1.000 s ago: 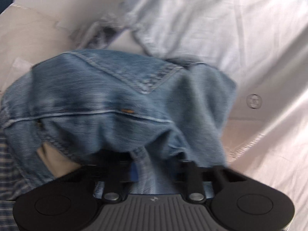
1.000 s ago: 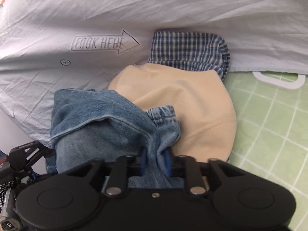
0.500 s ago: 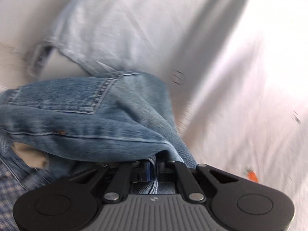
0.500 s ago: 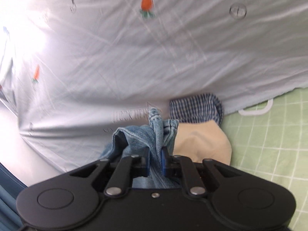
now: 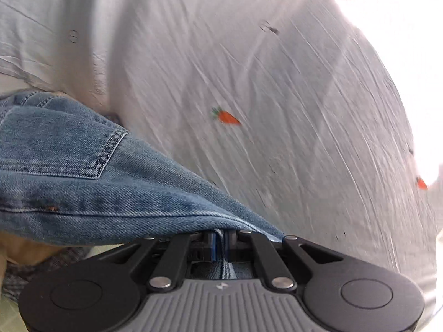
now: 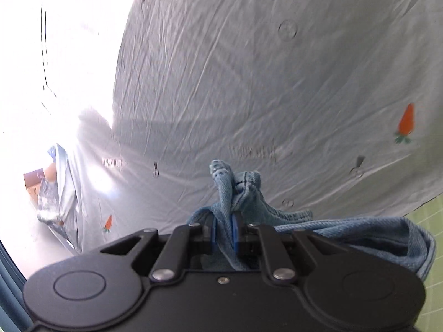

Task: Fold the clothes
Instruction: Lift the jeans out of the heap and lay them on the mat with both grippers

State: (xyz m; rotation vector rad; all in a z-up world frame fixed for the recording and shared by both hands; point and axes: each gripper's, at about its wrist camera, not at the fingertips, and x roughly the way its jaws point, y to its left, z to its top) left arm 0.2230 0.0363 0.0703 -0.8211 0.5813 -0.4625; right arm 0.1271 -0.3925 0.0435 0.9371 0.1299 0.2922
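Note:
A pair of blue jeans hangs lifted off the bed, stretching left from my left gripper, which is shut on a fold of the denim near a back pocket. In the right wrist view my right gripper is shut on another bunched edge of the jeans, and the cloth trails off to the right. Only the blue pads and the pinched cloth show between each pair of fingers.
A white sheet with small carrot prints and stamped marks covers the bed. A tan garment and checked cloth lie low on the left. Green checked bedding shows at the right edge. Strong glare whitens the far side.
Both grippers have risen with the jeans and swung round. The tan and checked clothes have dropped out of the right wrist view, and the sheet now fills both views.

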